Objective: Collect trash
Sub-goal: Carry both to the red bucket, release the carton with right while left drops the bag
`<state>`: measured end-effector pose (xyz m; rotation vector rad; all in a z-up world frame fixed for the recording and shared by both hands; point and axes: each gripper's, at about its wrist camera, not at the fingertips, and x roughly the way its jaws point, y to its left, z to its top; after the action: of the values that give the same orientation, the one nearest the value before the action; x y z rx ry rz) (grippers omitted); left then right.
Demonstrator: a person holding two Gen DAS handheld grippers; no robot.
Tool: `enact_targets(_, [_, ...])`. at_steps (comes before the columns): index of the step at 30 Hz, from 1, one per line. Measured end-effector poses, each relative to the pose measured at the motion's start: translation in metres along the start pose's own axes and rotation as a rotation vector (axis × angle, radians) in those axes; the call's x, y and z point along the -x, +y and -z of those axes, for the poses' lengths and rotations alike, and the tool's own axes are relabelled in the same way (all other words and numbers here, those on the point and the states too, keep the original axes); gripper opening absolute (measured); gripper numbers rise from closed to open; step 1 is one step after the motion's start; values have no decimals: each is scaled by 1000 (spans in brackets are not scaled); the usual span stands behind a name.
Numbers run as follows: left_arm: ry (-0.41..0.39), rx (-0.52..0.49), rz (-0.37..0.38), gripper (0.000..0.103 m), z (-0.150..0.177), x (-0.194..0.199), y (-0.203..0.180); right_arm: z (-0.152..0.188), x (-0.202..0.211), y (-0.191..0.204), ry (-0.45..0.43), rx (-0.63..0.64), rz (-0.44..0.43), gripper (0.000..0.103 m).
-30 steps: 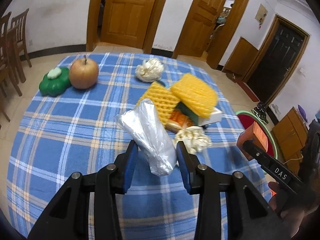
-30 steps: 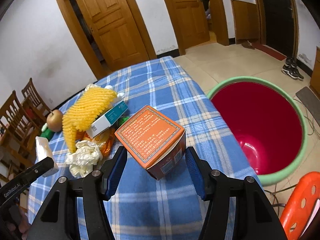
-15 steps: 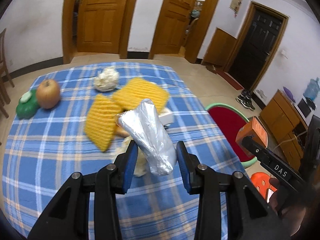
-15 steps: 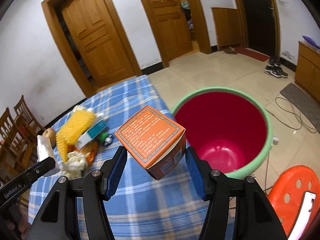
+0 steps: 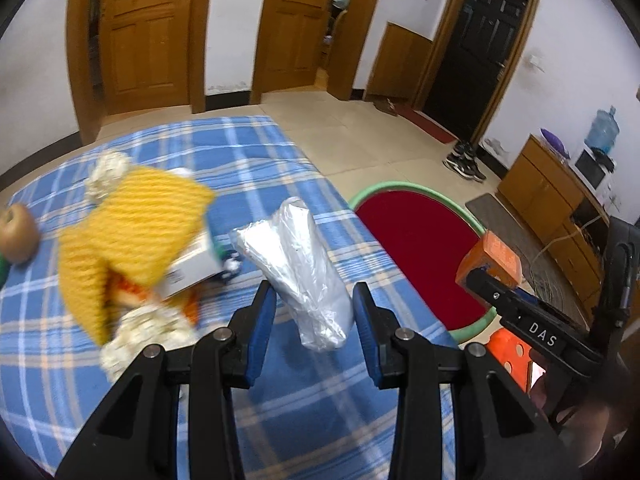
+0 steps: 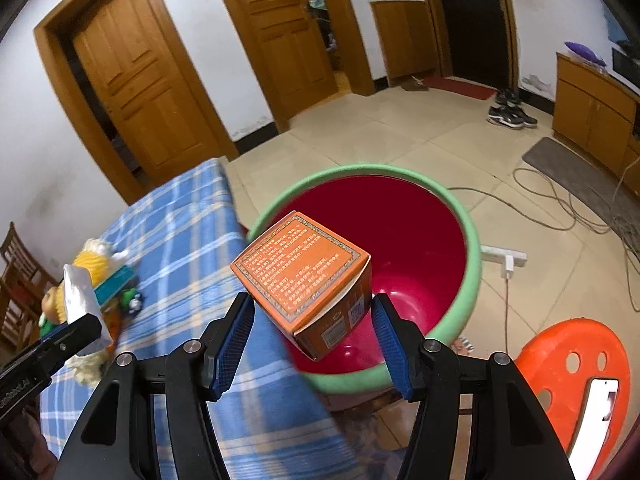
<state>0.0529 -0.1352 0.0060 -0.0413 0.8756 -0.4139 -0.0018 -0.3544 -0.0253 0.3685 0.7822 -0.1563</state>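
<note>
While the right hand-held gripper (image 6: 312, 320) grips the orange box (image 6: 304, 276) by its sides, the box hangs tilted, one corner down, at the near rim of the red bin (image 6: 472, 248), which stands on the floor just beside the desk (image 6: 176, 220) edge. The bin's mouth lies forward and a little right of the box, so I judge only a short push that way before letting go will drop it inside; released here it might clip the green rim.

The left hand-held gripper (image 5: 314, 308) is clamped on the silver bag (image 5: 300, 264), whose long axis points up and away from the fingers, above the desk. The bin lies to its right, beyond the desk edge, so the right one is much the nearer. More trash, a yellow foam net (image 5: 128, 232) and crumpled paper (image 5: 140, 332), lies on the desk to the left.
</note>
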Motion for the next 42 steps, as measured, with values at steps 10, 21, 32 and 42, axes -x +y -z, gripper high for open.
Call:
enact_targets(10, [40,-90,40,40,-13,-35,-37,-9,-2,-29,-3,-61,13,66])
enact_targets(21, [79,-175,81,40,-24,-74,-72,-9,16,-54,-39,-150,39,67])
enact_targets(32, [71,-217,102,60,-37,-82,-93,-9,30,-61,-69,-175,42,68])
enact_targets(42, [66,-160,59,60,-23,-52,-73,-5,45,-48,-79,-157,14,74])
